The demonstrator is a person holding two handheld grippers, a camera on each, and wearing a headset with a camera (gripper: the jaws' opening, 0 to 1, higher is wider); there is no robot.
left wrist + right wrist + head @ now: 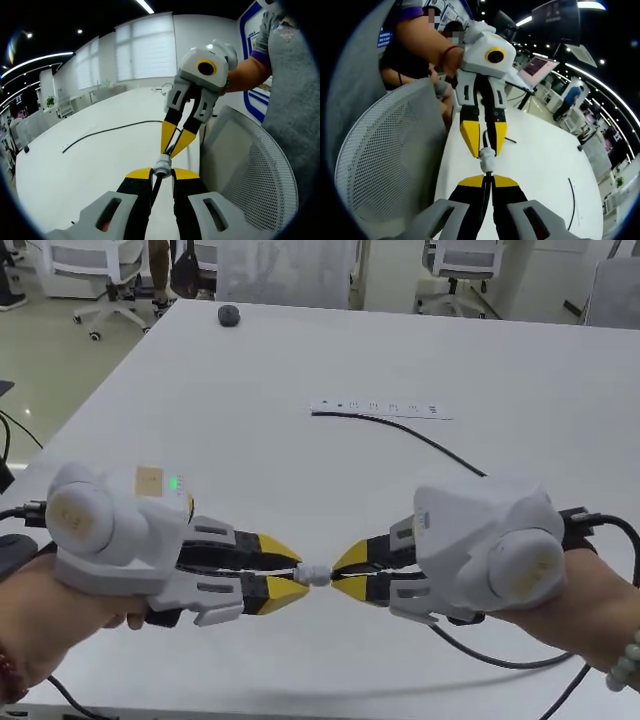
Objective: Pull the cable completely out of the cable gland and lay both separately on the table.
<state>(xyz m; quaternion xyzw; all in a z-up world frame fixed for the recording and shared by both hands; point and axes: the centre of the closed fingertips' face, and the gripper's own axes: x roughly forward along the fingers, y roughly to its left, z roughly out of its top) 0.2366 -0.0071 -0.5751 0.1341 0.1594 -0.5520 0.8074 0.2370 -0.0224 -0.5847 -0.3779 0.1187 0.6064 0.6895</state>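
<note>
Grey cable gland (315, 575), light, rigid, pinched by my left gripper (298, 581); right gripper (337, 573) clamps limp cable (488, 173) beside gland.

white table (250, 370) | power strip (380, 409) mid | black cord (420, 435) | dark round object (229, 315) far edge

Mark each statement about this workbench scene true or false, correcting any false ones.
1. The cable gland sits between the tips of the left gripper and right gripper. True.
2. The gland lies on the table. False: the grippers hold it.
3. A power strip lies on the table beyond the grippers. True.
4. The cable is fully out of the gland. False: it runs into the gland.
5. Both grippers are wide open. False: both are closed at the tips.
</note>
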